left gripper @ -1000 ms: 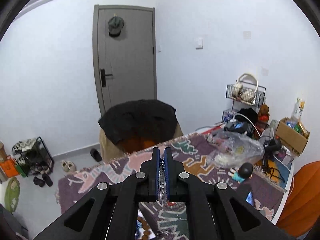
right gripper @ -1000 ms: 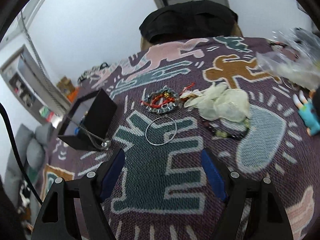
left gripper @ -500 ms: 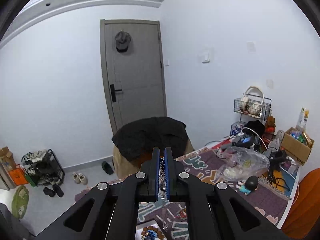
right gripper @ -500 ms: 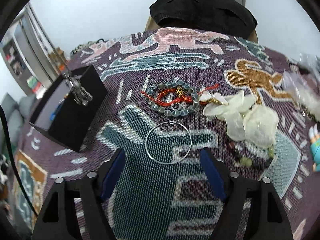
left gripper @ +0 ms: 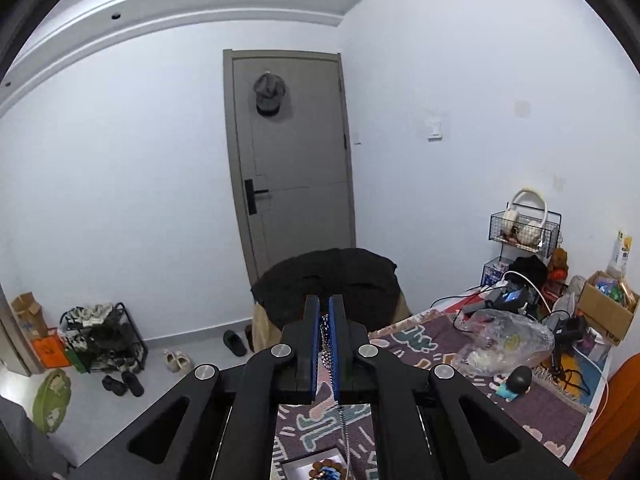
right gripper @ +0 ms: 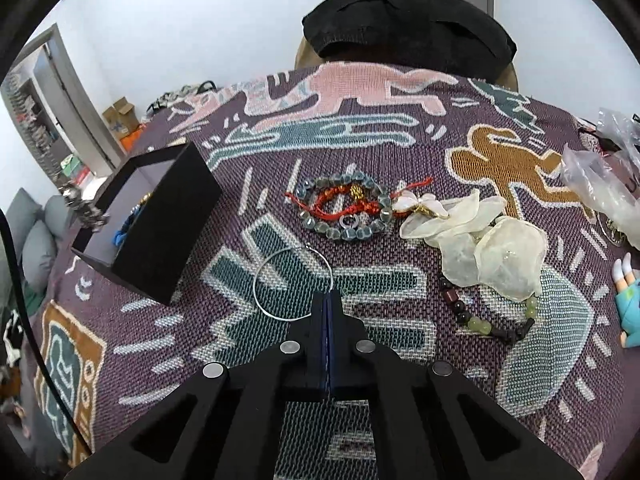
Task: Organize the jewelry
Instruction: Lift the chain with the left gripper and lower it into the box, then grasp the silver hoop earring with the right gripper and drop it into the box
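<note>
My left gripper (left gripper: 324,312) is shut on a silver chain (left gripper: 327,344) that hangs down above the open black jewelry box (left gripper: 312,468). The chain's lower end (right gripper: 82,206) dangles over the same box (right gripper: 160,236) in the right wrist view. My right gripper (right gripper: 327,300) is shut on the near rim of a thin silver hoop (right gripper: 294,282) lying on the patterned cloth. A grey bead bracelet (right gripper: 344,210) with a red cord (right gripper: 348,200), a white shell piece (right gripper: 480,240) and a dark bead string (right gripper: 480,320) lie beyond.
The cloth-covered table (right gripper: 360,140) holds a plastic bag (right gripper: 600,184) and a small figurine (right gripper: 630,300) at the right. A chair with a black garment (right gripper: 408,28) stands at the far edge. The box holds blue and gold pieces (right gripper: 128,224).
My right gripper has closed from wide open onto the hoop's near rim. My left gripper has risen with the chain, which now hangs over the box.
</note>
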### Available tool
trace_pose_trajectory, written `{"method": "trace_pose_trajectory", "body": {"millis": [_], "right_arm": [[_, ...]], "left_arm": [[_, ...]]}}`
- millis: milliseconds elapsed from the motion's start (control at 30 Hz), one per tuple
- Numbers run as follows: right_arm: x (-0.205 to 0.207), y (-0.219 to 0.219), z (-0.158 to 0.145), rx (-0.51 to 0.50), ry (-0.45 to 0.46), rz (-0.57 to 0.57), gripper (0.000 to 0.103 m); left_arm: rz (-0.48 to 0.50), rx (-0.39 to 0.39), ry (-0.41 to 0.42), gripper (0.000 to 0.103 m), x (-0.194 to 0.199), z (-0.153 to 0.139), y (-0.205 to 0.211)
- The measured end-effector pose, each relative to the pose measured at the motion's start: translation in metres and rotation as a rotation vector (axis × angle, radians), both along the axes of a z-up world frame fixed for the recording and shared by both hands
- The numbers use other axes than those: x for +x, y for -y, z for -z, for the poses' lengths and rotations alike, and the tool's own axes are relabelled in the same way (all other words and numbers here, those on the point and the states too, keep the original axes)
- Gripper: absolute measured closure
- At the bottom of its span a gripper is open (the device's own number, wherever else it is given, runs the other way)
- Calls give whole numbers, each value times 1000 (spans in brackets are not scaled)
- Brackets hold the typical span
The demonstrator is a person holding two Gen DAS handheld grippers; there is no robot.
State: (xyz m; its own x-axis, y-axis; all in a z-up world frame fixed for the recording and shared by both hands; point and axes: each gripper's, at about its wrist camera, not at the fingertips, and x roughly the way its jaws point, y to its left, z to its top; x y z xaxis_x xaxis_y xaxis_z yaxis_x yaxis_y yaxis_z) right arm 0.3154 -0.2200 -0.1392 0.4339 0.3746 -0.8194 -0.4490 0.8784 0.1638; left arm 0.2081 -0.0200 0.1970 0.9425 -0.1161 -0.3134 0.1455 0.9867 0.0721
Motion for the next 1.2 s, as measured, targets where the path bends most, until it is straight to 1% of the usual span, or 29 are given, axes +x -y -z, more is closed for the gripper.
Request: {"method": "trace_pose_trajectory", "body": {"millis": [33, 67, 100, 133, 167, 200, 233, 333, 467, 533, 567, 600, 633, 667, 733, 833, 900, 967, 1200], "right_arm": [[1, -1, 0, 0, -11, -3, 96], [2, -3, 1, 5, -28, -12, 75], [3, -5, 2, 12, -40, -23, 57], [3, -8, 1, 10, -33, -28, 24], [1, -9, -1, 4, -10, -26, 12], [-2, -11, -5, -4, 30, -23, 12], [-3, -15, -7, -11, 52, -32, 12], [0, -26, -5, -33, 44, -53, 12], [6, -42, 11, -92, 28, -71, 12], [5, -46, 14, -130, 67, -77, 13], [4, -47, 14, -130, 73, -76, 18], [5, -45, 13, -125, 66, -69, 25], [6, -44, 11, -125, 73, -67, 47], [6, -43, 9, -124, 74, -69, 52], [8, -40, 6, -118, 50, -69, 52], [4, -41, 6, -137, 62, -85, 52], [1, -40, 1, -126, 69, -88, 52], [-2, -37, -7, -107, 84, -83, 52], [-10, -28, -56, -29, 159, -77, 52]], "left_arm": [[-3, 1, 0, 99, 0, 0, -1], [-9, 5, 1, 99, 0, 0, -3], [-14, 5, 3, 99, 0, 0, -5], [-16, 3, 3, 99, 0, 0, -6], [-19, 3, 3, 99, 1, 0, -7], [-21, 5, 3, 99, 1, 1, -8], [-24, 5, 0, 99, 2, 3, -10], [-22, -5, -20, 99, 6, 11, -14], [-24, -16, -48, 99, 10, 24, -20], [-24, -29, -66, 99, 12, 33, -26], [-23, -36, -74, 99, 13, 37, -28], [-22, -44, -85, 99, 15, 42, -31], [-22, -54, -95, 99, 18, 47, -34], [-23, -63, -104, 99, 19, 50, -36], [-19, -90, -130, 98, 24, 62, -40], [-7, -102, -161, 98, 27, 80, -42], [0, -106, -187, 98, 29, 93, -41], [7, -121, -217, 98, 32, 105, -42], [18, -169, -340, 97, 41, 154, -48]]}}
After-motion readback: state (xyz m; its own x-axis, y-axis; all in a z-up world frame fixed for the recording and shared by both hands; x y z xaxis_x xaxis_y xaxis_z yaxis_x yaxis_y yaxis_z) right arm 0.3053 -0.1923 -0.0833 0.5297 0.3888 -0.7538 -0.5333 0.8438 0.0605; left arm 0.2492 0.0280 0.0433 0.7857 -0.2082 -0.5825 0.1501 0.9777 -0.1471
